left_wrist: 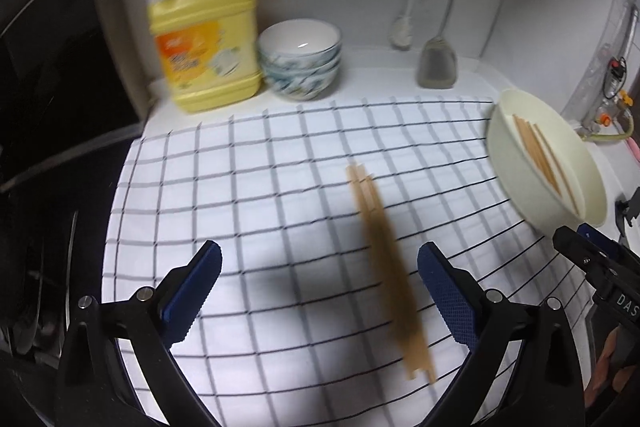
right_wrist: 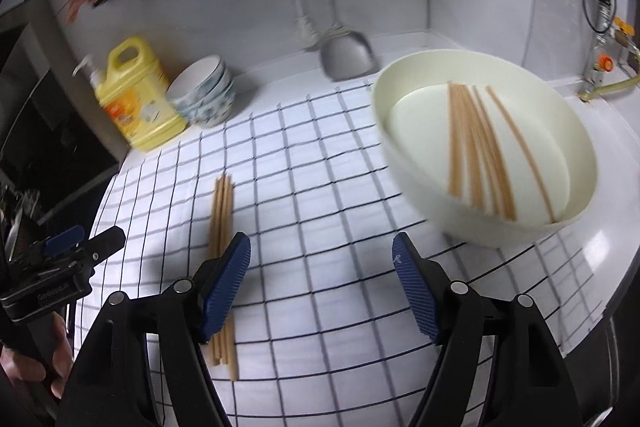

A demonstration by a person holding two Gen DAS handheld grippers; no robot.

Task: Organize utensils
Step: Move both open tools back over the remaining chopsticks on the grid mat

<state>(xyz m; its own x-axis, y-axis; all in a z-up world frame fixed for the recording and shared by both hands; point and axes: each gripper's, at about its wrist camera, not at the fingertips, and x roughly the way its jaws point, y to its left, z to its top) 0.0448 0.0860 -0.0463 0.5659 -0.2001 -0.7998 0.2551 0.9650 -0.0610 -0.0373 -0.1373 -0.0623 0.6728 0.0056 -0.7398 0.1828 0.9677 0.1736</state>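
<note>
A bundle of wooden chopsticks lies lengthwise on the checked white cloth. My left gripper hovers open above the cloth, and the bundle runs between its fingers, close to the right one, untouched. My right gripper is open too, nothing between its pads; the bundle passes under its left finger. A cream bowl at the right holds several more chopsticks. The right gripper's tip shows at the left wrist view's right edge, the left one at the other view's left edge.
At the back stand a yellow detergent jug and stacked patterned bowls. A metal spatula and a white ladle hang on the wall. Gas fittings sit far right; a dark appliance far left.
</note>
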